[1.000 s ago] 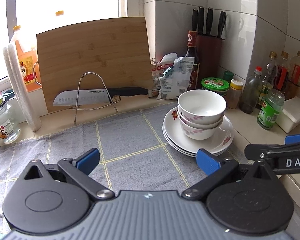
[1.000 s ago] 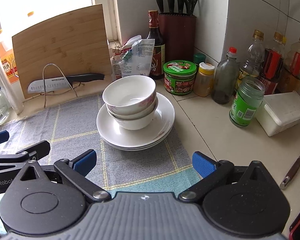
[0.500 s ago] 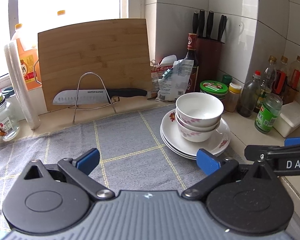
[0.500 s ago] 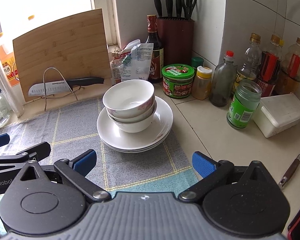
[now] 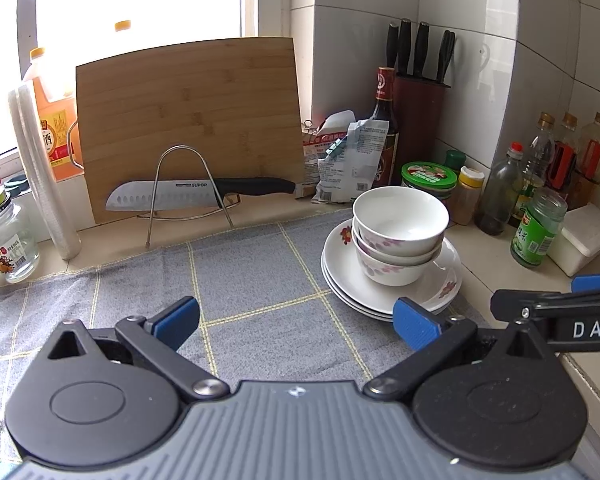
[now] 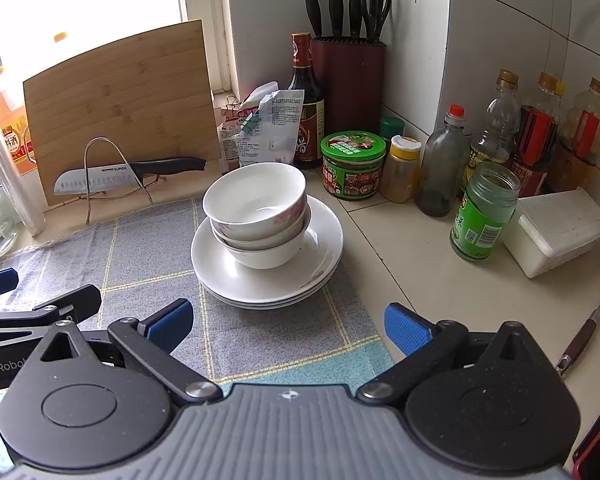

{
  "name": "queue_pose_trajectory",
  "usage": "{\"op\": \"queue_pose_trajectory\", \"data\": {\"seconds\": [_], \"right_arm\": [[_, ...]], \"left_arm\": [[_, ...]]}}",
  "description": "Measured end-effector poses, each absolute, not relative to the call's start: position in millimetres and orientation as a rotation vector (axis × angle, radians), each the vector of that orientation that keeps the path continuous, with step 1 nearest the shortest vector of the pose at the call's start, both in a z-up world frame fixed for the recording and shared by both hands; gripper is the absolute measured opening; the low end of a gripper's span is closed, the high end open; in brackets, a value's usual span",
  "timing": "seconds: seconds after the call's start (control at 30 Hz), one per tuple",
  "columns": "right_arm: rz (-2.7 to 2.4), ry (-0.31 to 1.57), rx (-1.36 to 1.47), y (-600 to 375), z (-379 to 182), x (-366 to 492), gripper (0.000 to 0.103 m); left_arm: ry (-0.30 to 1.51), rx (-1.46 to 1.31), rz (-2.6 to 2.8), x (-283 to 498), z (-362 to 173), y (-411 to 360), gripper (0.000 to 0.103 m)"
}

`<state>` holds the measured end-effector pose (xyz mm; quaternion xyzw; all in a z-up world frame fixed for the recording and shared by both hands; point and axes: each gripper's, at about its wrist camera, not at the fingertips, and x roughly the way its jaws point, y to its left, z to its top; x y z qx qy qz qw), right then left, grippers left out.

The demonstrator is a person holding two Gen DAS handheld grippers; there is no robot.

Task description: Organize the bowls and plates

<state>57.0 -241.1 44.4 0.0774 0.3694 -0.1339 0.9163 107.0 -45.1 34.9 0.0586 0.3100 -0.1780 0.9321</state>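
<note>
Between the blue-padded fingers of our right gripper we see only grey checked dish towel: jaws spread wide, holding nothing. Our left gripper reads the same, wide apart and empty over the towel. Ahead of the right jaws, almost on their centre line and near, sits the stack of white floral-edged ceramic plates, three by the rims we can count, on the towel's right portion. Nested on it are the white ceramic bowls with pink flower print, apparently three, mouths up, leaning slightly left. From the left wrist view the same plates and bowls lie forward and well to the right, past the right-hand pad. So we judge the right hand nearer and better lined up; the left would have to cross over. Round ware, no long axis; a rim pinch works from any side. Farther out: bamboo cutting board leaning at the window, santoku knife on its wire stand, green-lidded jar close behind the stack.
</note>
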Motion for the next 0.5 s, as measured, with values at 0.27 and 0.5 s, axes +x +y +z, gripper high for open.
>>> {"op": "queue_pose_trajectory", "data": {"seconds": [0.27,0.5], "right_arm": [[-0.275,0.759,0.158,-240.7,44.8,56.5,0.103],[-0.273,0.755,0.159,-239.2,46.4,56.6,0.103]], "left_arm": [[0.639,0.124,-0.361,108.8,36.0,-45.3,0.102],[0.641,0.125,-0.361,109.0,36.1,-44.5,0.102]]}}
